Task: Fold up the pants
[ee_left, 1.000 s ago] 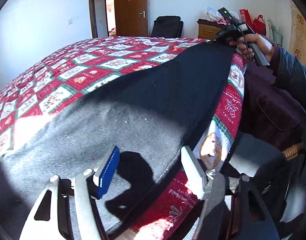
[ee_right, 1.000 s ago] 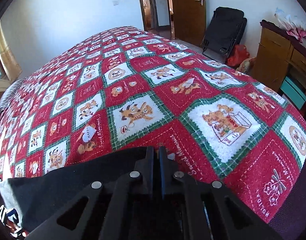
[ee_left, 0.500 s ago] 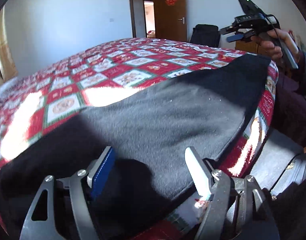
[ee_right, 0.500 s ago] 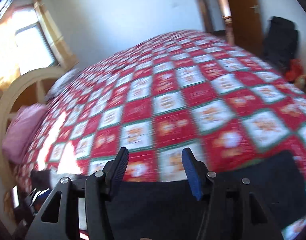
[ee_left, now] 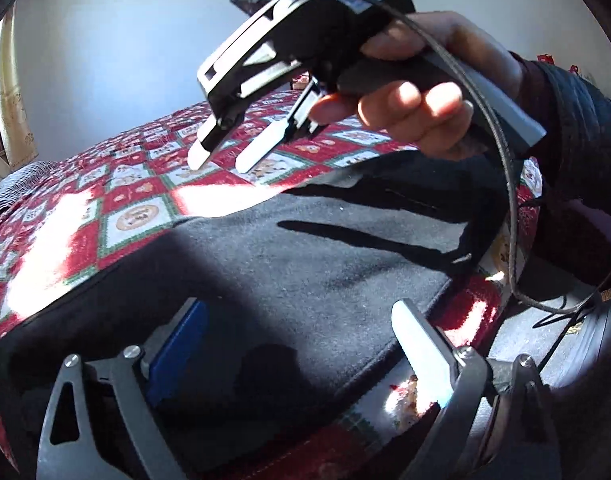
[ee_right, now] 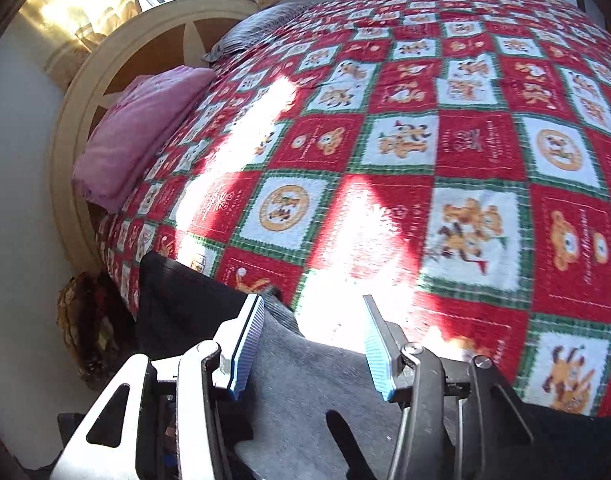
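Since the earlier frame, the right claw (ee_left: 217, 162) has travelled from the far end of the pants (ee_left: 305, 264) to a position above their middle; its jaws have just been closing slightly and stand apart, empty. The left claw (ee_left: 301, 336) has just been opening; it is released, straddling the near hem. The pants lie flat along the bed (ee_right: 445, 152) edge.
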The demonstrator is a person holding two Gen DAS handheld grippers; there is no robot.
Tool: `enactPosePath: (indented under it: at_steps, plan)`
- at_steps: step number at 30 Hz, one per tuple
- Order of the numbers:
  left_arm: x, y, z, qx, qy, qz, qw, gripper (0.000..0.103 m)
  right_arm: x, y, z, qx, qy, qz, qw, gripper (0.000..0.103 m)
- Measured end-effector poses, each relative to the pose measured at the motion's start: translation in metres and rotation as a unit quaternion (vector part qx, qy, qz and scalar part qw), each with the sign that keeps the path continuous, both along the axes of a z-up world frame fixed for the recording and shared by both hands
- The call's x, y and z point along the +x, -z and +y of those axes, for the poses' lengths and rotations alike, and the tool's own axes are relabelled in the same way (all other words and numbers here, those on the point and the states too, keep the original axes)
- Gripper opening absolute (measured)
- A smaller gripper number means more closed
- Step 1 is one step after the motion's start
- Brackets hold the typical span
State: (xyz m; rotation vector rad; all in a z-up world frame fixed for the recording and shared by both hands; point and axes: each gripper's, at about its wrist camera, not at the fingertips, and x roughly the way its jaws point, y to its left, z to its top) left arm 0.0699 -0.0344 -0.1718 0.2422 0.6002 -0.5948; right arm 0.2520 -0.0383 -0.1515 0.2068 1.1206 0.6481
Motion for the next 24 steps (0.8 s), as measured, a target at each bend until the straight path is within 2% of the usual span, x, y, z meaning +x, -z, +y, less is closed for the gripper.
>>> enactPosePath:
  at_steps: [2, 7, 9, 11, 12, 18, 24]
  plan:
    - [0.005, 0.0, 0.011, -0.002, -0.014, 0.0, 0.9999, 0.097, 0.011, 0.01, 0.011, -0.004, 0.0, 0.02, 1.0, 0.049]
    - [0.022, 0.018, 0.029, -0.011, -0.037, 0.027, 0.9989, 0.097, 0.024, 0.041, 0.025, 0.021, -0.004, 0.095, 0.995, 0.032]
    - [0.023, 0.023, 0.031, -0.014, -0.037, 0.022, 0.9989, 0.097, 0.021, 0.049, 0.029, 0.045, -0.018, 0.125, 0.991, 0.031]
    - [0.022, 0.023, 0.03, -0.011, -0.036, 0.019, 0.9991, 0.097, 0.018, 0.046, 0.031, 0.051, -0.016, 0.121, 0.991, 0.01]
    - [0.02, 0.022, 0.03, -0.011, -0.037, 0.018, 0.9991, 0.097, 0.015, 0.042, 0.032, 0.046, -0.019, 0.11, 0.993, 0.007]
    - [0.019, 0.021, 0.031, -0.012, -0.046, 0.014, 0.9988, 0.097, 0.007, 0.014, 0.032, 0.032, 0.008, 0.038, 0.999, 0.004]
    - [0.018, 0.022, 0.033, -0.005, -0.048, 0.01, 0.9988, 0.097, 0.017, 0.045, 0.033, 0.002, 0.025, 0.046, 0.999, 0.005]
